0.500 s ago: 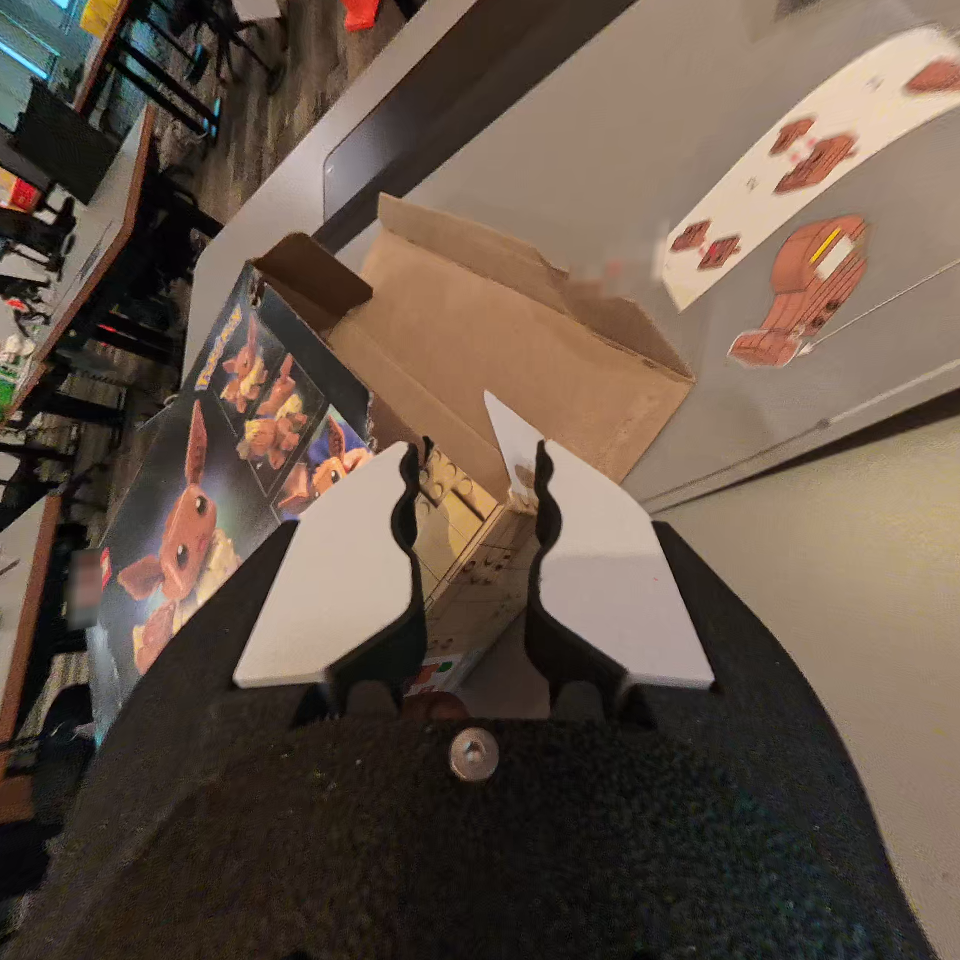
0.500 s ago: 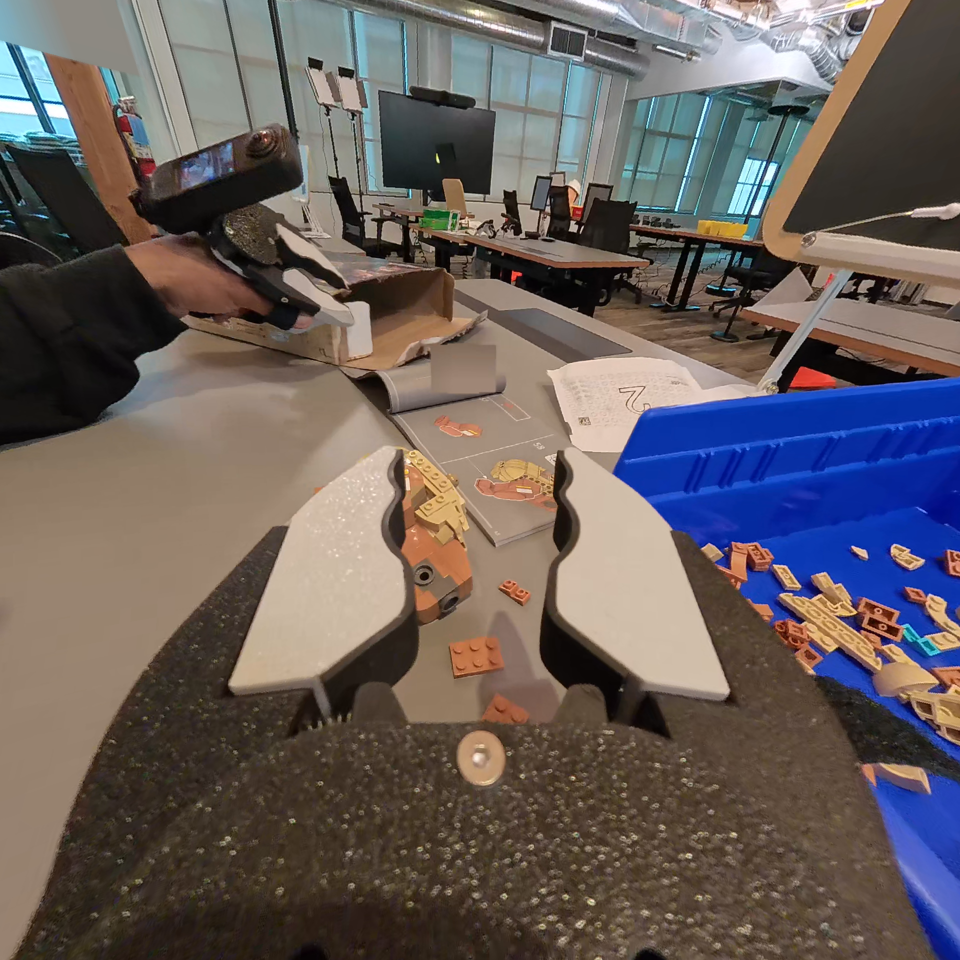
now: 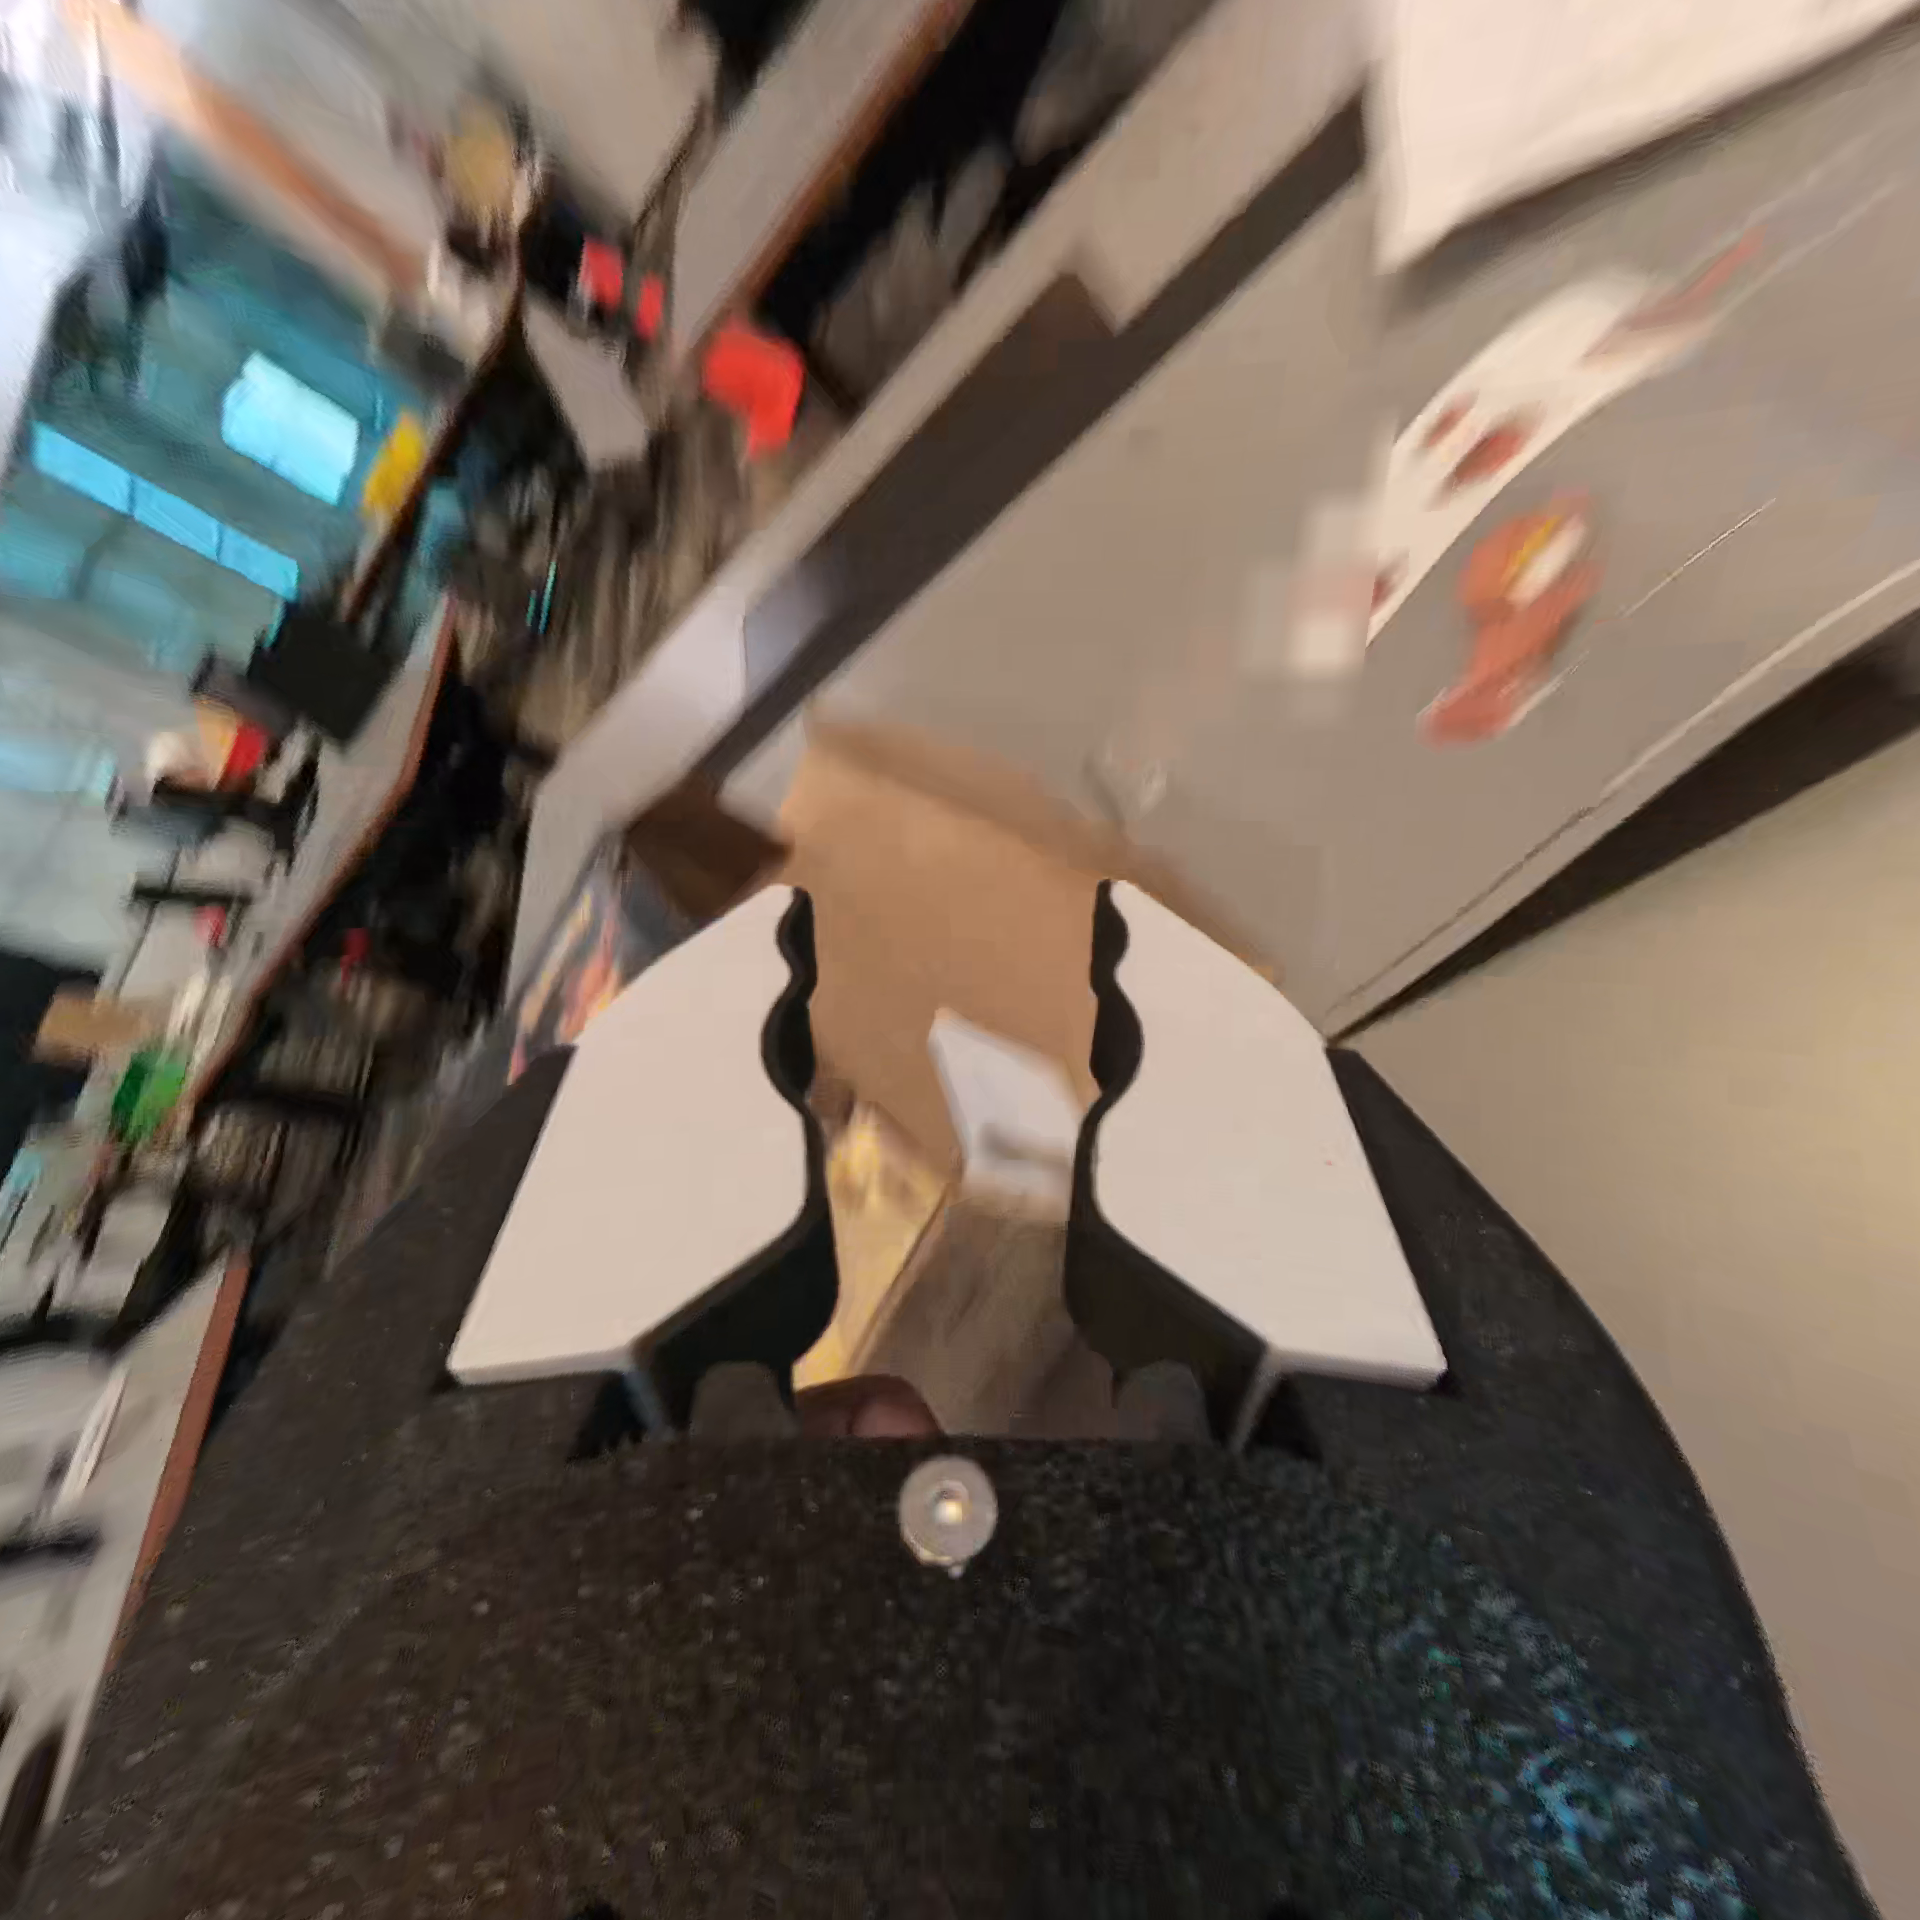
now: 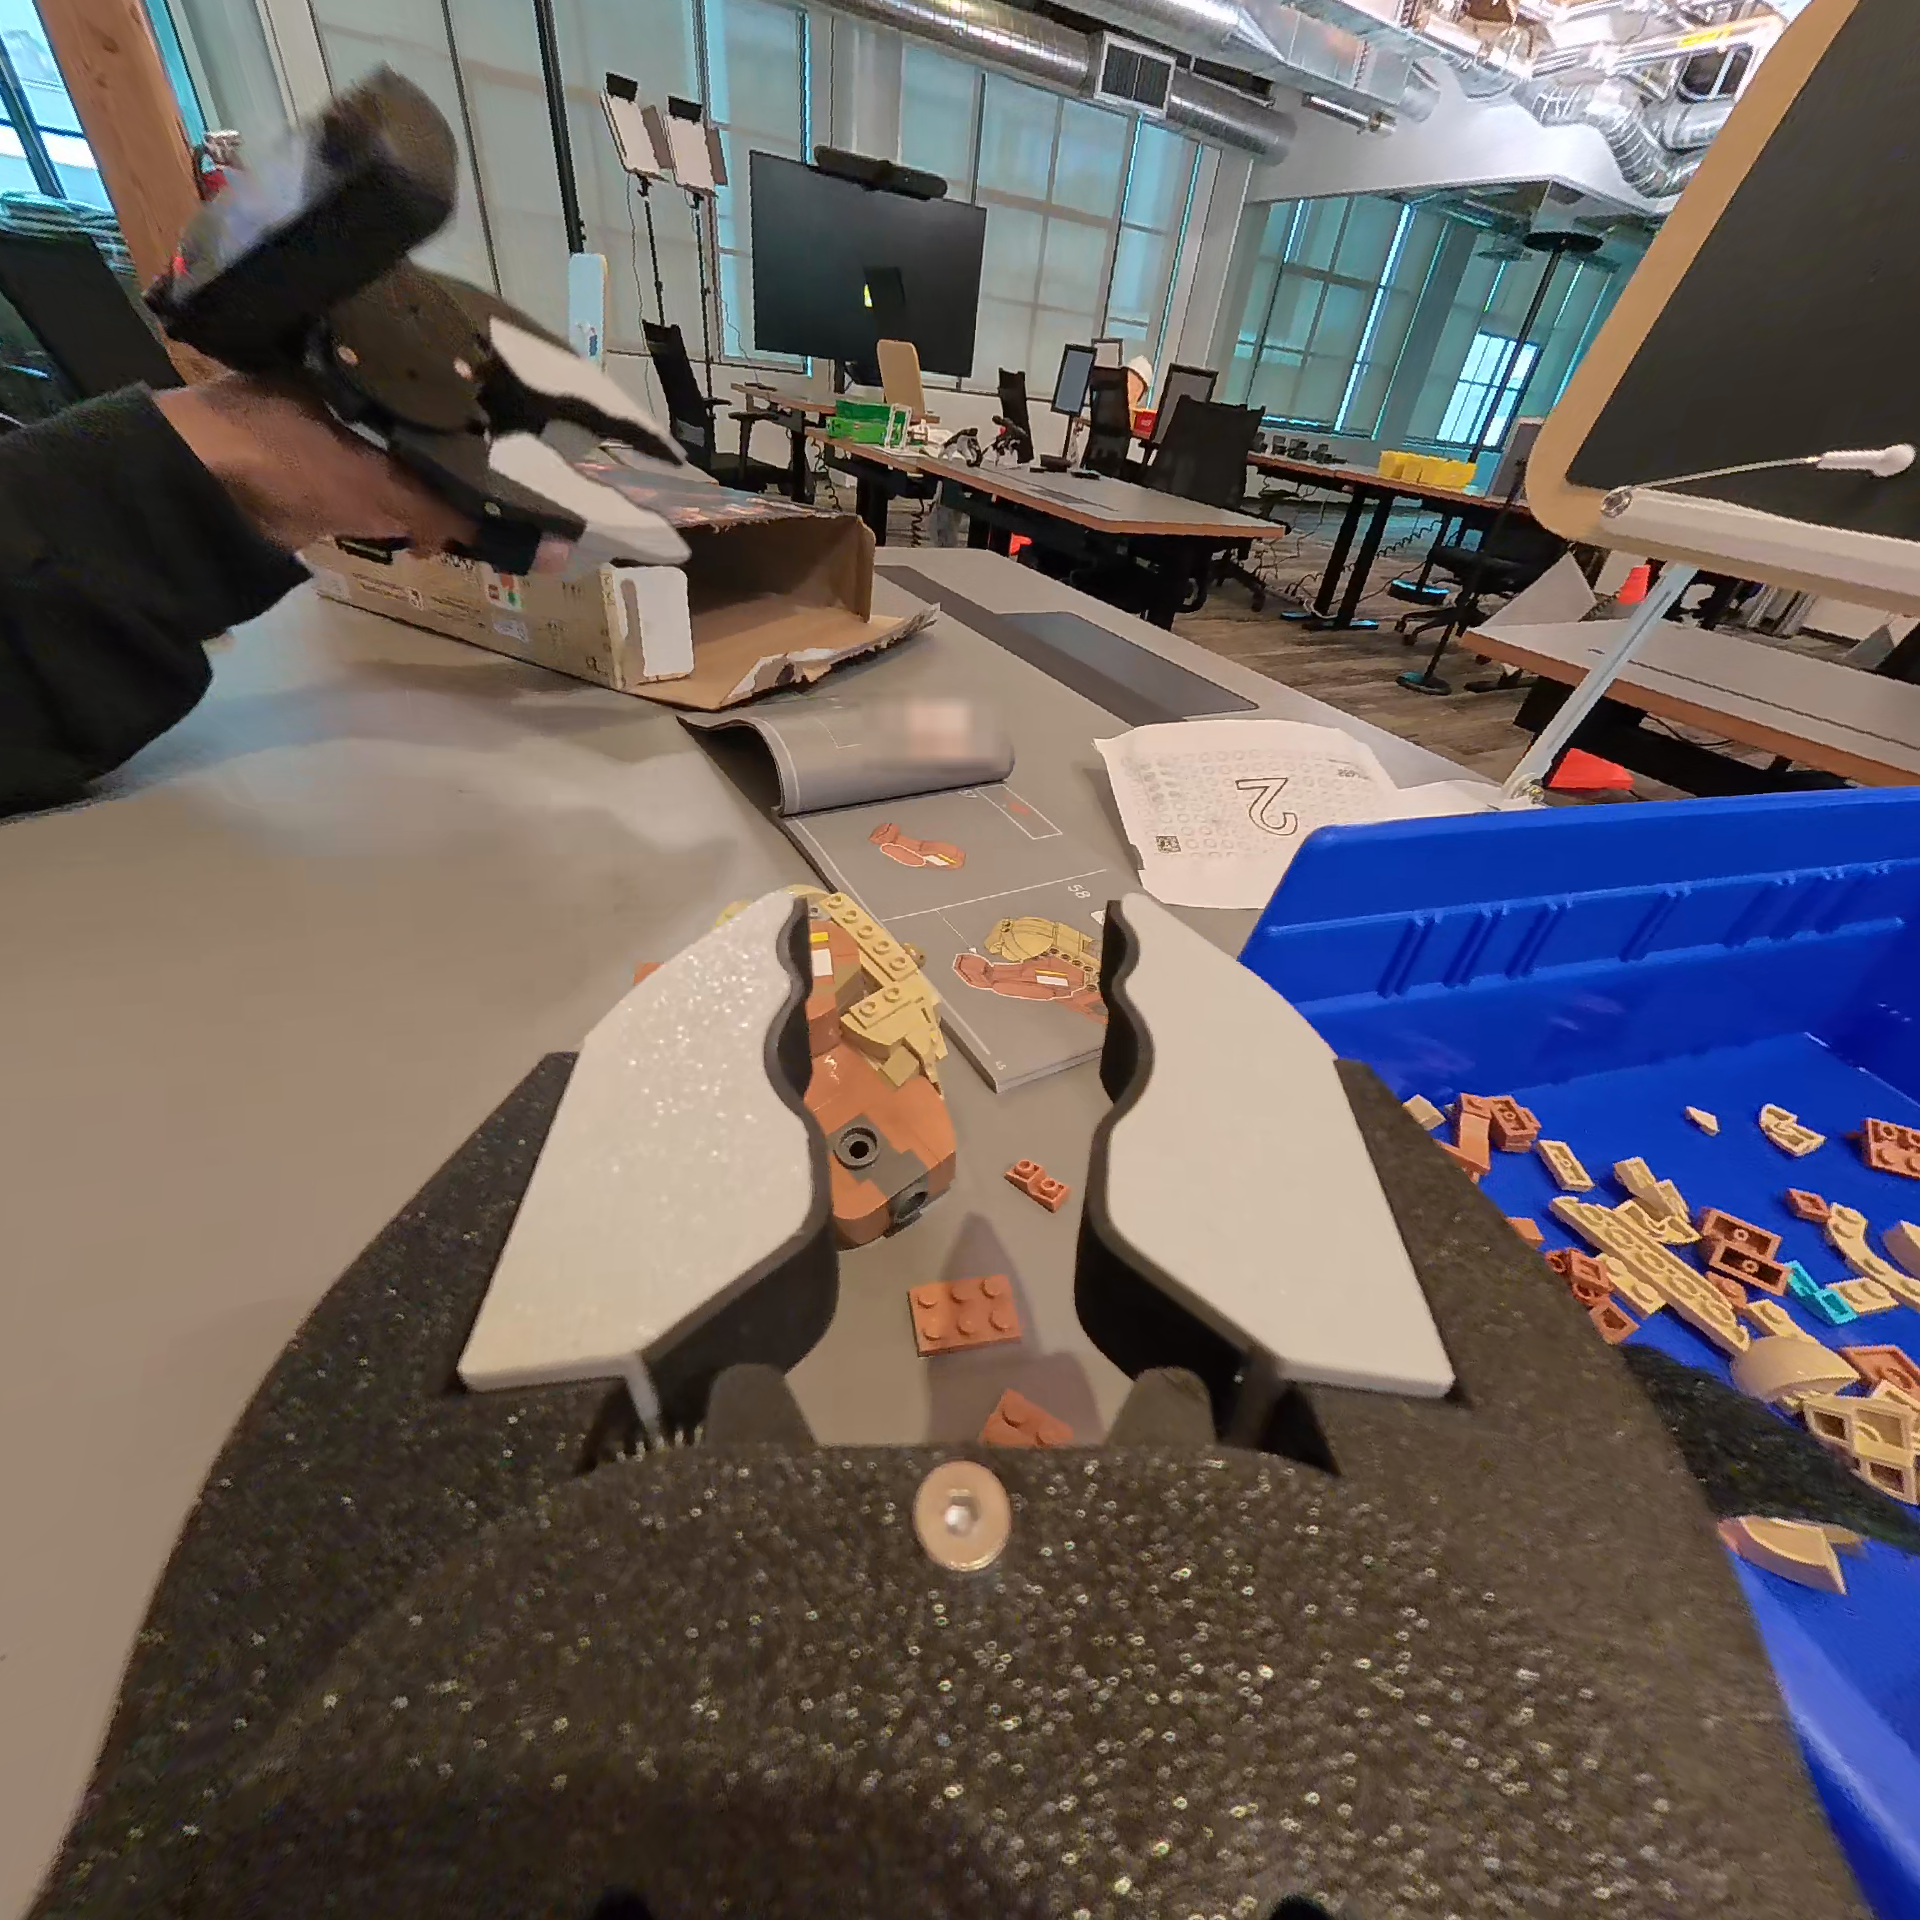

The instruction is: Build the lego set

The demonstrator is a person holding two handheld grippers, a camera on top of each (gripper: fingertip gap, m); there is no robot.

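Left claw (image 3: pixel 951 914) spread wide, pinching nothing. Hangs just over the open end of the cardboard lego box (image 4: pixel 769 592), tipped down toward its white flap (image 4: pixel 660 623). Held by a hand (image 4: pixel 291 468) in a dark sleeve. Too blurry in its own view to show much more. Probably there to reach in for more parts or to push the box aside; cannot tell which.

Right claw (image 4: pixel 956 914) spread wide too, and empty. Hovers low over the grey table (image 4: pixel 312 987), aimed at the half-built brown and tan model (image 4: pixel 873 1070). Probably waiting close by for a quick grab.

Model lying on its side on the table, touching the near corner of the open instruction booklet (image 4: pixel 935 831). Likely kept next to the page to match the build to the drawing.

Flat brown plate (image 4: pixel 966 1314) and small brown piece (image 4: pixel 1037 1184) loose on the table just beside the model, between the right claw's fingers. Likely laid out as the next parts to go on.

Blue bin (image 4: pixel 1558 935) right beside the right claw, with many loose brown and tan pieces (image 4: pixel 1662 1247) inside. Walls to stop small parts from rolling away. Easy to reach from that side.

Empty paper parts bag (image 4: pixel 1247 810) flat behind the bin.
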